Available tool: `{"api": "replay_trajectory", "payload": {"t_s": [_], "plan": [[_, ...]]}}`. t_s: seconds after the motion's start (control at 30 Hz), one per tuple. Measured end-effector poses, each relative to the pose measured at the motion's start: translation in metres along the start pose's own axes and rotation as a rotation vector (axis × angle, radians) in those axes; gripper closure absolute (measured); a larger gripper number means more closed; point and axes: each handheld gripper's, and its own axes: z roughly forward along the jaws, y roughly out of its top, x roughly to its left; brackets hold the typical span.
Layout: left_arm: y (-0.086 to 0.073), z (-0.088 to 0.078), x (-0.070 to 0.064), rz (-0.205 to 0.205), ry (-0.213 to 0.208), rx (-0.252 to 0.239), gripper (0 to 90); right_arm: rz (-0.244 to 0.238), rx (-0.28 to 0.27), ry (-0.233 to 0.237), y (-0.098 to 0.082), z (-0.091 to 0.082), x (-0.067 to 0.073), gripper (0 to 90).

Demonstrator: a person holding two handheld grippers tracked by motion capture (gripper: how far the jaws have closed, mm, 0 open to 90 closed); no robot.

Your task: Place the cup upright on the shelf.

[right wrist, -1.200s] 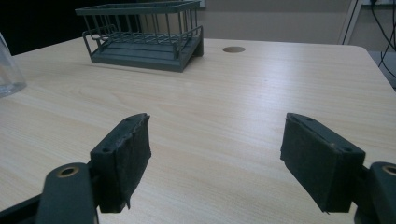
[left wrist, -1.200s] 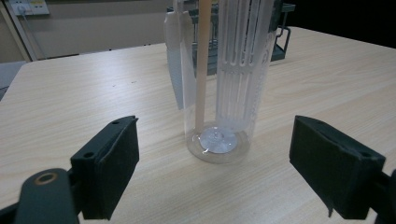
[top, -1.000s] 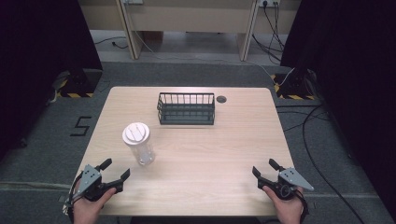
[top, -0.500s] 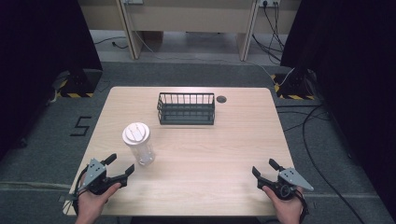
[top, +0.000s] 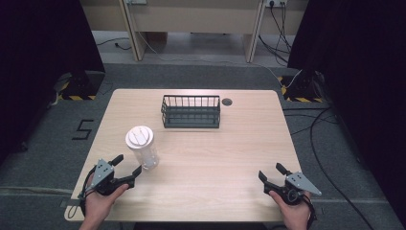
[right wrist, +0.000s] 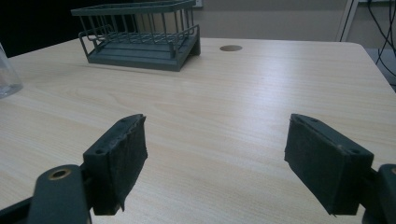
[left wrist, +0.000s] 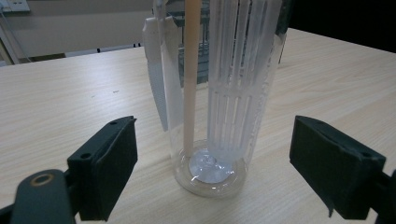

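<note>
**Approach to the cup: grasp not yet made**

While the left gripper (top: 125,171) stands with its jaws wide, you have it lined up on the cup (top: 142,147) but hold nothing with it. In the left gripper view, the cup (left wrist: 212,116) sits between the two pads (left wrist: 108,172), clear of both. The approach looks almost complete. Closing on the cup and whatever follows appear to remain.

Your right gripper (top: 272,173) rests at the near edge of the table (top: 249,143), well to the right of the cup. Its jaws are also wide and hold nothing; in the right gripper view, bare wood lies between its pads (right wrist: 122,161).

Position of the cup: it stands upright on the table, nearer to you than the wire rack (top: 191,111) and to the rack's left, well apart from it.

Appearance of the cup:
- The body is clear plastic and tall, with a round base.
- A white lid (top: 139,136) closes the top.
- Inside, a slotted white insert (left wrist: 238,79) and a pale straight rod (left wrist: 190,74) run down towards the base.
- No liquid can be made out in it.

Judge the wall as smooth and likely to slip; close on the lower body.
</note>
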Motion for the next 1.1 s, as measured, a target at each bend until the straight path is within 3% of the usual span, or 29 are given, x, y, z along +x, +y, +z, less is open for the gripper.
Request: {"api": "replay_trajectory", "payload": {"t_s": [0.7,1.1], "plan": [[-0.003,0.033,0.001,0.013,-0.035,0.021,14.6,-0.007,0.008,0.005,0.000,0.001,0.000,21.2],[0.006,0.048,0.003,0.031,-0.045,0.003,14.6,-0.002,0.010,0.004,0.000,0.001,0.000,20.8]]}}
